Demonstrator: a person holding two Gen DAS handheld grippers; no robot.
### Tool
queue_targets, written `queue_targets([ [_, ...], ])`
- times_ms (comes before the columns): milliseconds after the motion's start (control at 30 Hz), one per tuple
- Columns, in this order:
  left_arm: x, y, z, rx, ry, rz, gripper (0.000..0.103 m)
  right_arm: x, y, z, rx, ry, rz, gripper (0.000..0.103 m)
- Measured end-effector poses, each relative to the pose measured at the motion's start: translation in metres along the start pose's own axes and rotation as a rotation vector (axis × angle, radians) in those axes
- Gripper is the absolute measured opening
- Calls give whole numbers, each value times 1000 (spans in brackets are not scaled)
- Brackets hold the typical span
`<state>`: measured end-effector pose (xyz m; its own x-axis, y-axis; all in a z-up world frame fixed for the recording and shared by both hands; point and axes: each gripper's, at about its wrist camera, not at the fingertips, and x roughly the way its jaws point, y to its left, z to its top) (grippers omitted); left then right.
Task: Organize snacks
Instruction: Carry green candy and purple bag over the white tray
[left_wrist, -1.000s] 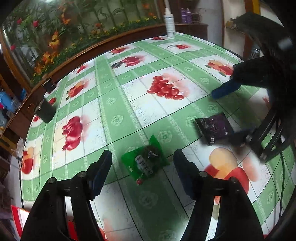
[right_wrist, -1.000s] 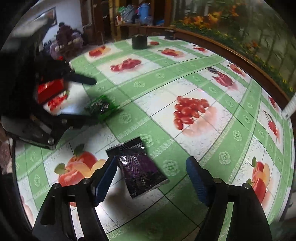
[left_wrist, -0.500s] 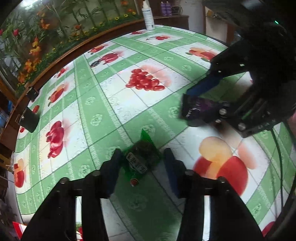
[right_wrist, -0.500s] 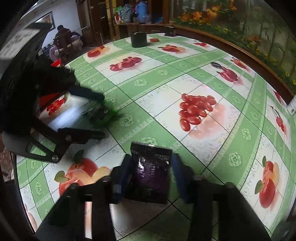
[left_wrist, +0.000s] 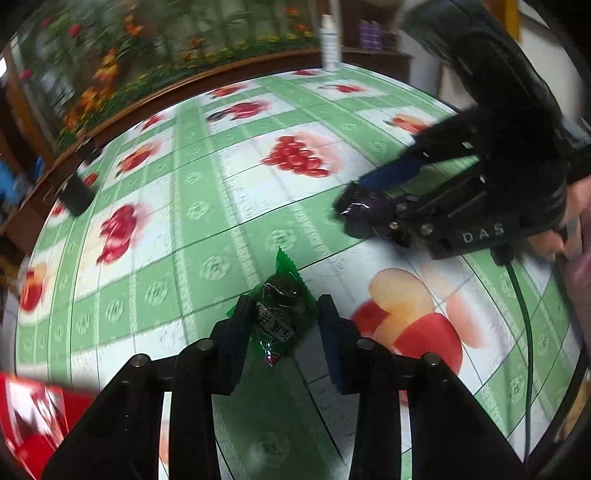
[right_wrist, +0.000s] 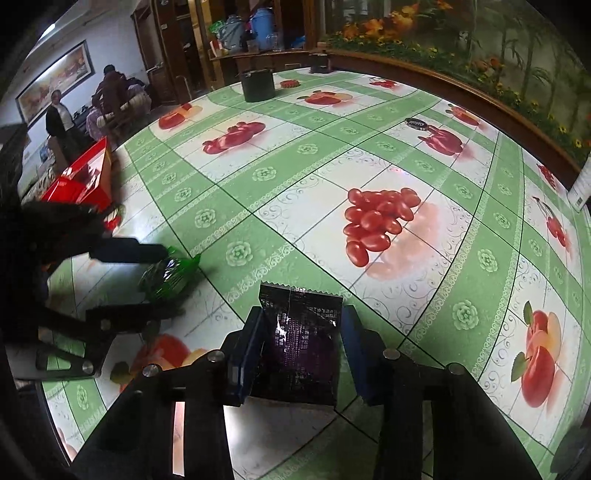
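At the left edge sits a red box (right_wrist: 83, 181). Right of it, the left gripper (left_wrist: 282, 319) has just been closing and now pinches a green snack packet (left_wrist: 280, 306) on the tablecloth (left_wrist: 221, 221). Farther right, the right gripper (right_wrist: 301, 332) clamps a dark purple packet (right_wrist: 301, 347), lying near.

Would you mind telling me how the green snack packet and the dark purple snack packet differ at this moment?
The green snack packet is translucent with a dark lump inside; the dark purple snack packet is opaque and glossy. The green one bulges and tapers to a pointed, crimped end; the purple one is flat and rectangular with a serrated top edge. The green sits in the left hand-held gripper, the purple in the right hand-held gripper. Both are gripped, the jaws having just closed on them.
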<state>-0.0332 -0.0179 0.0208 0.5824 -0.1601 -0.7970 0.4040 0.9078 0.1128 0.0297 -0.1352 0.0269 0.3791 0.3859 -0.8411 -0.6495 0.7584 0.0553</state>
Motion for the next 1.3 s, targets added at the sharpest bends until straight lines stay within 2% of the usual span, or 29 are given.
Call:
queue_targets([
  [100, -2, 15, -6, -100, -5, 27, 33, 1, 1, 3, 31, -12, 10, 43],
  [200, -11, 33, -17, -211, -23, 2, 32, 2, 0, 5, 70, -21, 16, 42],
  [267, -21, 41, -23, -247, -44, 11, 32, 2, -3, 6, 102, -28, 33, 42],
  [367, -33, 48, -29, -266, -65, 33, 32, 2, -1, 7, 124, -35, 55, 42],
  [500, -50, 56, -33, -286, -83, 122, 32, 1, 8, 11, 153, -60, 102, 42],
  [733, -83, 80, -40, -361, -135, 227, 32, -11, 48, 21, 166, -140, 204, 41],
  [833, -97, 90, -45, -386, -156, 256, 32, -13, 67, 24, 176, -164, 246, 41],
  [900, -106, 95, -49, -394, -170, 281, 33, -13, 78, 27, 174, -184, 244, 41],
  [1300, -148, 131, -85, -459, -224, 395, 33, -9, 121, 46, 230, -268, 356, 41],
])
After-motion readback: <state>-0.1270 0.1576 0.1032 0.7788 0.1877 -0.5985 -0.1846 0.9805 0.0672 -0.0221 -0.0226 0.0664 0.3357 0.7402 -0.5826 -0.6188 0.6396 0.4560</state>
